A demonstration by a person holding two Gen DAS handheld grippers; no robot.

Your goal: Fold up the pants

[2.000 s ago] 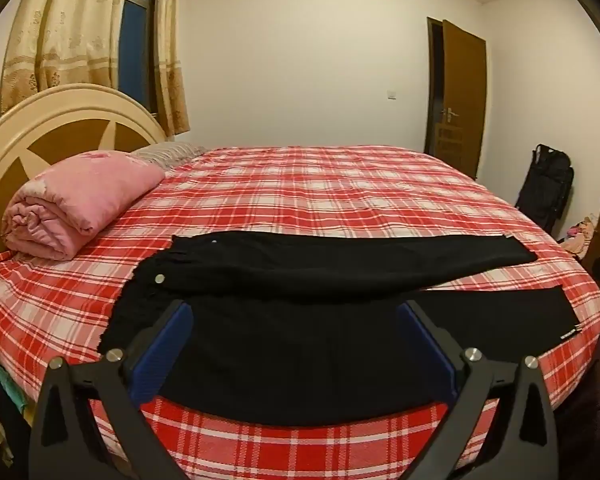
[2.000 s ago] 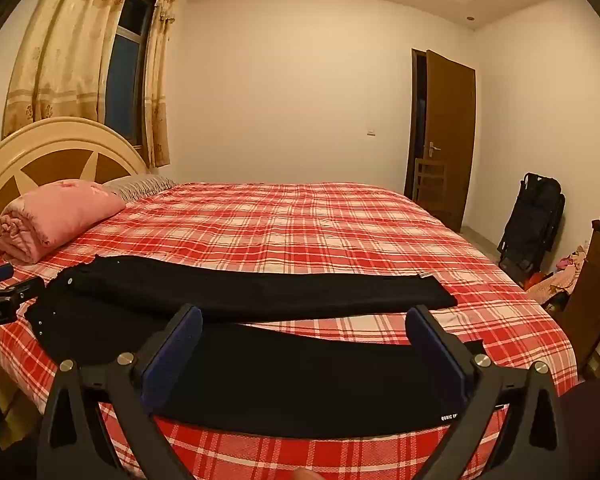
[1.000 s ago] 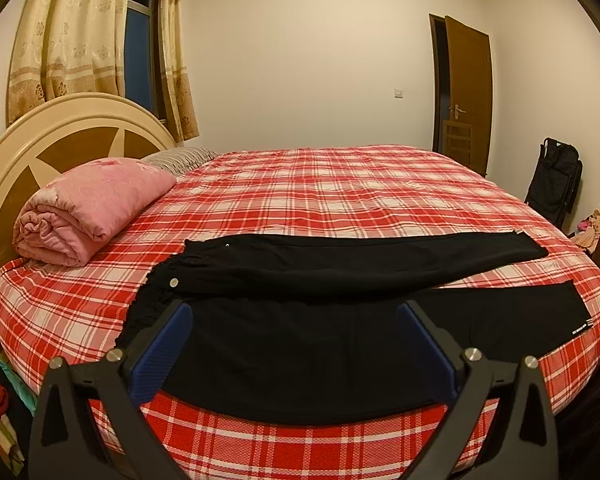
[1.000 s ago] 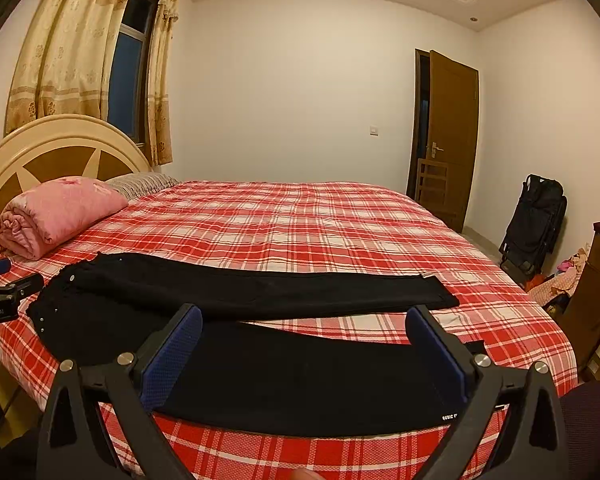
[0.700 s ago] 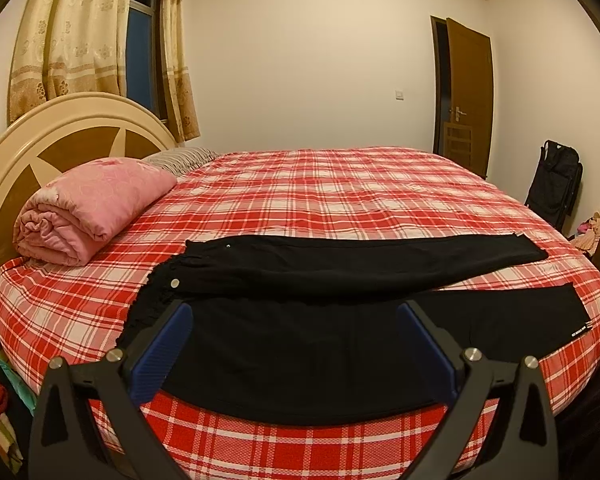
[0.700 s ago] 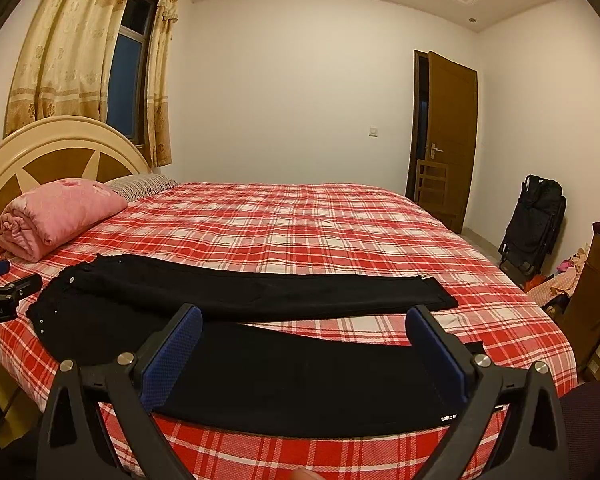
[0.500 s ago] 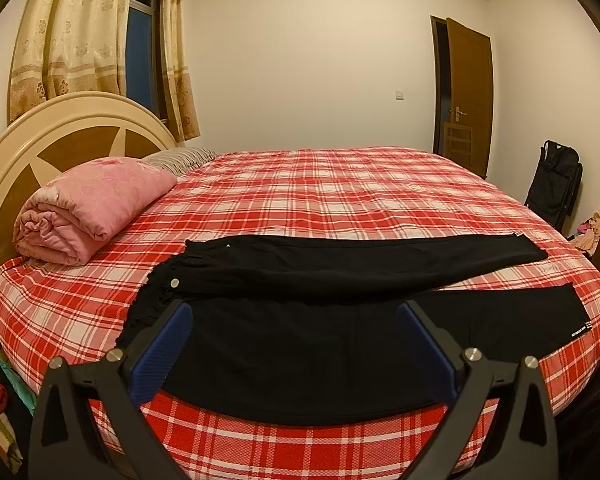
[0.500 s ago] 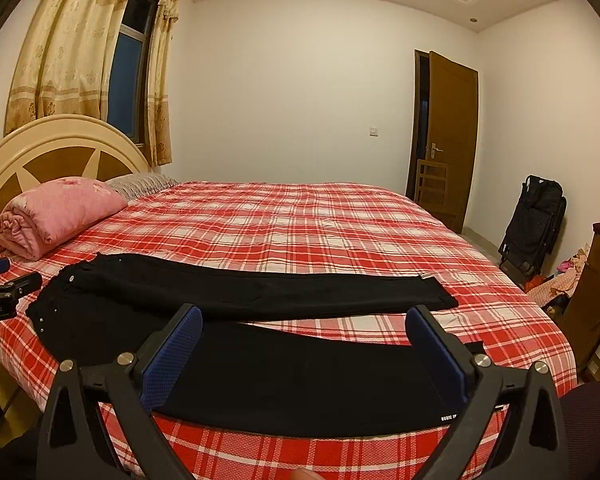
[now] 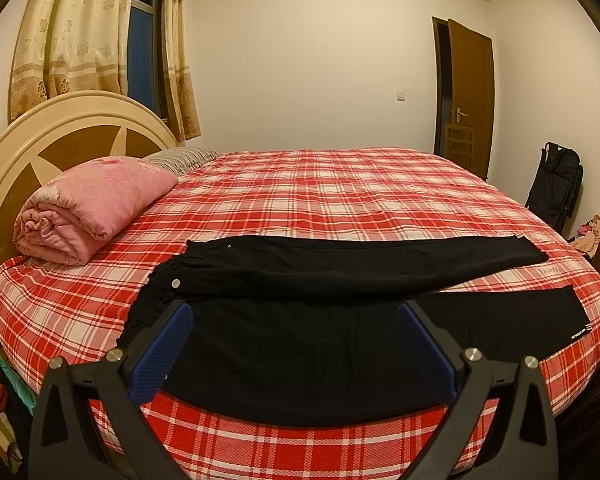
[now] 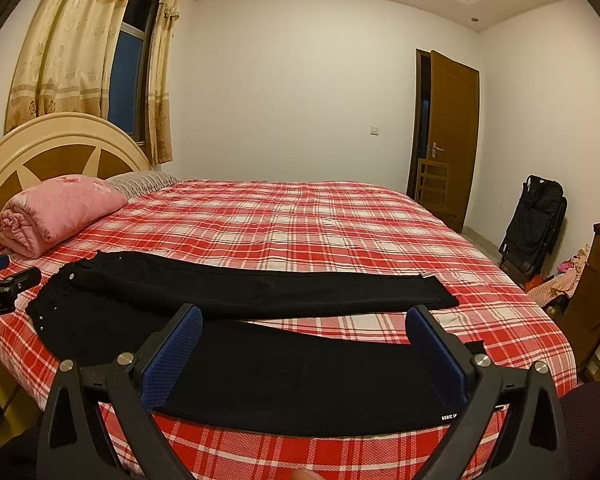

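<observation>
Left wrist view looks across a bed point(image 9: 320, 184) with a red plaid cover, and the black pants point(image 9: 300, 332) lie flat along its near edge, waistband toward the pink rolled quilt point(image 9: 88, 208) at the headboard, hems away from it. The two legs are spread in a narrow V: the far leg runs straight, and the near leg angles off toward the bed's edge. No fold looks to have been made, so I judge this to be the very start, the approach before the first grasp. The left gripper point(image 9: 292, 344) hangs above the pants with its jaws wide apart and nothing between them; the right gripper point(image 10: 304, 348) is likewise spread and empty. The next move probably calls for taking one leg at the waist end and at the hem, then laying it over the other so the seams line up; thin cloth on a soft cover may need a low, pinching grasp. From the left wrist the waistband buttons show plainly. Only the right wrist view shows the left gripper's tip beside the waistband, and a wooden cabinet point(image 10: 596, 292) past the hems.
</observation>
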